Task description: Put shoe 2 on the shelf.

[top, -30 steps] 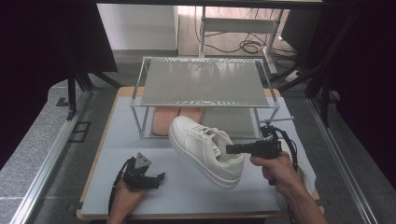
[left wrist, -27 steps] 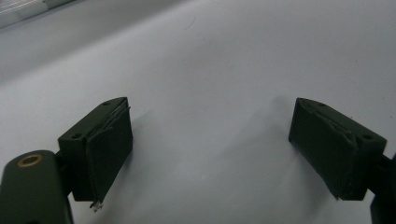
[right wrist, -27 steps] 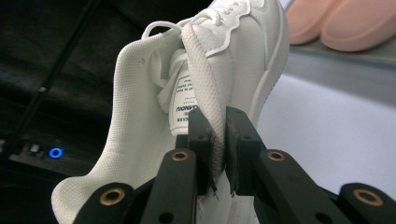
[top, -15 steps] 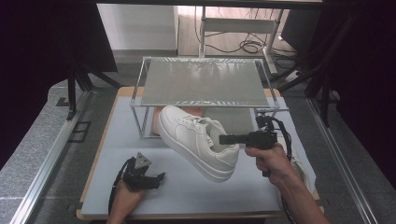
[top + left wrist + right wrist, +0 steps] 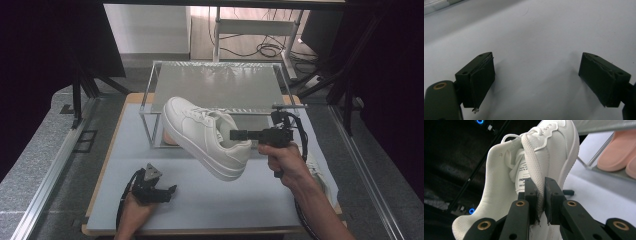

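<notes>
A white sneaker hangs in the air in front of a small metal shelf rack, toe pointing toward the rack. My right gripper is shut on the sneaker's collar wall near the heel; in the right gripper view the jaws pinch that white padded edge between them. My left gripper rests low on the grey mat at the front left. In the left gripper view its two pads stand wide apart over the bare mat with nothing between them.
Pink shoes sit on the rack's lower level, under its top plate. The wooden table edge runs along the front. Black curtains and metal frame legs flank the table. Cables lie on the floor behind.
The right hand has lifted the sneaker off the mat and carried it up and toward the rack. The left gripper has stayed where it was.
</notes>
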